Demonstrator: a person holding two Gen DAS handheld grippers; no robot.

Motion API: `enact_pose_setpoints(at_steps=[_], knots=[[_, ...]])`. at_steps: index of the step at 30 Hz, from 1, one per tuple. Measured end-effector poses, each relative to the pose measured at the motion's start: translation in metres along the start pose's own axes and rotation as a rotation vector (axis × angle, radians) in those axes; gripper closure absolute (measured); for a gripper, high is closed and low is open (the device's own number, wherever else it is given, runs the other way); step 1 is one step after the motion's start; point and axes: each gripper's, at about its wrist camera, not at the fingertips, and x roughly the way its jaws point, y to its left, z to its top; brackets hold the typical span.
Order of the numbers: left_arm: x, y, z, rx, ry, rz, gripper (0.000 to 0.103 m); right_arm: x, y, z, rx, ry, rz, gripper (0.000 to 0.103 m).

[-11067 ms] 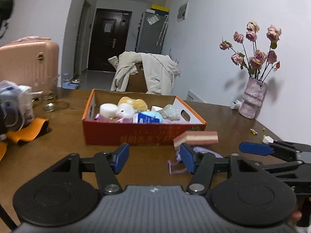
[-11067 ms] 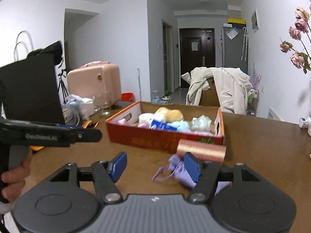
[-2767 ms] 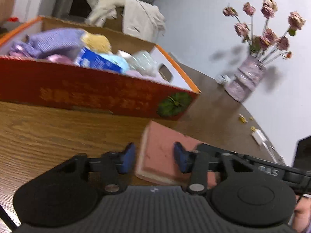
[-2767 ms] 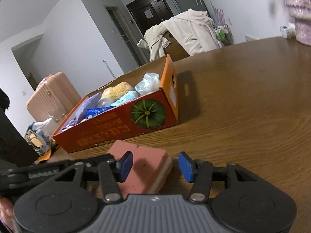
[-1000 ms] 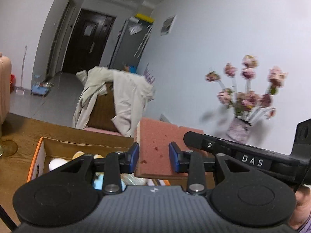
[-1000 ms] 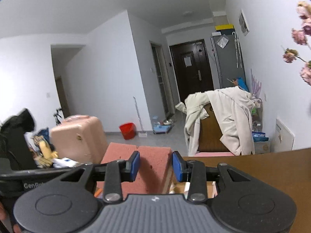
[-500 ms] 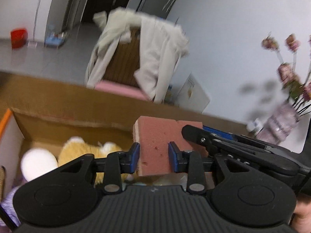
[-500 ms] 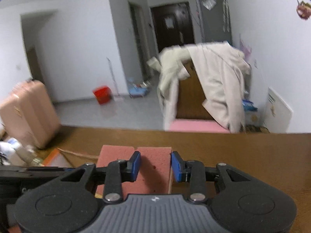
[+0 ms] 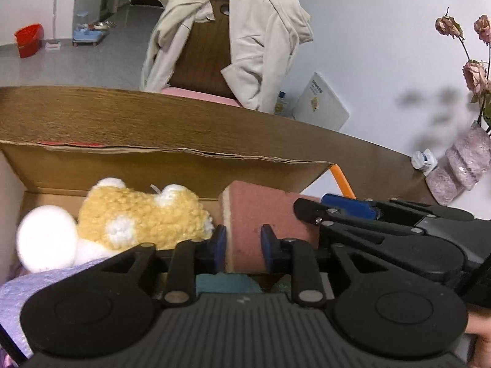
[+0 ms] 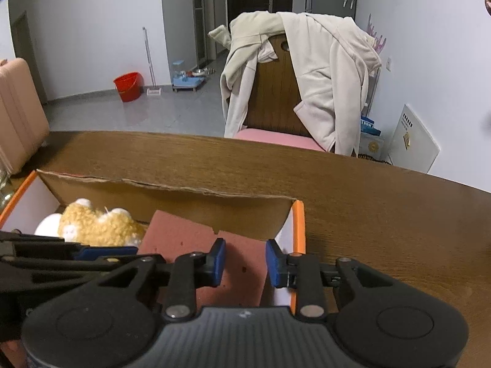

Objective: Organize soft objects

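both the left gripper (image 9: pixel 242 247) and right gripper (image 10: pixel 245 262) clamp the pink sponge (image 9: pixel 260 214) inside the cardboard box (image 9: pixel 172 165)

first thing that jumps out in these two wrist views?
The pink sponge, pinched from two sides: the left gripper clamps one end and the right gripper the other, holding it over the right end of the open cardboard box. Just left of it in the box lies a fuzzy yellow plush toy. Behind the table stands a chair draped with a cream jacket.
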Motion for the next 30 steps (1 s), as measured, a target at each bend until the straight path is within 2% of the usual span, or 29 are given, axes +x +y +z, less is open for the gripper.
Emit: enact_pose_setpoints(at_steps=[2, 4, 7, 11, 19, 24, 25, 30], knots=[[-0.009, -0.007, 0.002, 0.037, -0.007, 0.039, 0.070, -0.009, 0.001, 0.001, -0.015, -0.030, -0.024, 0.058], [-0.022, -0.011, 0.002, 0.074, -0.004, 0.057, 0.070, -0.022, 0.003, 0.002, -0.013, -0.046, -0.014, 0.057], [-0.053, -0.017, 0.001, 0.115, -0.045, 0.084, 0.068, -0.050, 0.009, 0.007, -0.038, -0.070, -0.017, 0.057], [-0.102, -0.023, -0.001, 0.138, -0.113, 0.122, 0.062, -0.097, 0.014, 0.016, -0.048, -0.138, -0.006, 0.046], [-0.214, -0.038, -0.012, 0.176, -0.268, 0.182, 0.049, -0.202, 0.032, 0.014, -0.081, -0.254, -0.010, 0.040], [-0.278, -0.050, -0.027, 0.197, -0.358, 0.180, 0.034, -0.261, 0.046, 0.006, -0.115, -0.304, -0.014, 0.037], [-0.287, -0.052, -0.030, 0.198, -0.368, 0.176, 0.028, -0.270, 0.049, 0.003, -0.119, -0.314, -0.011, 0.036], [-0.326, -0.059, -0.052, 0.217, -0.406, 0.179, 0.026, -0.320, 0.060, -0.014, -0.143, -0.359, 0.006, 0.033]])
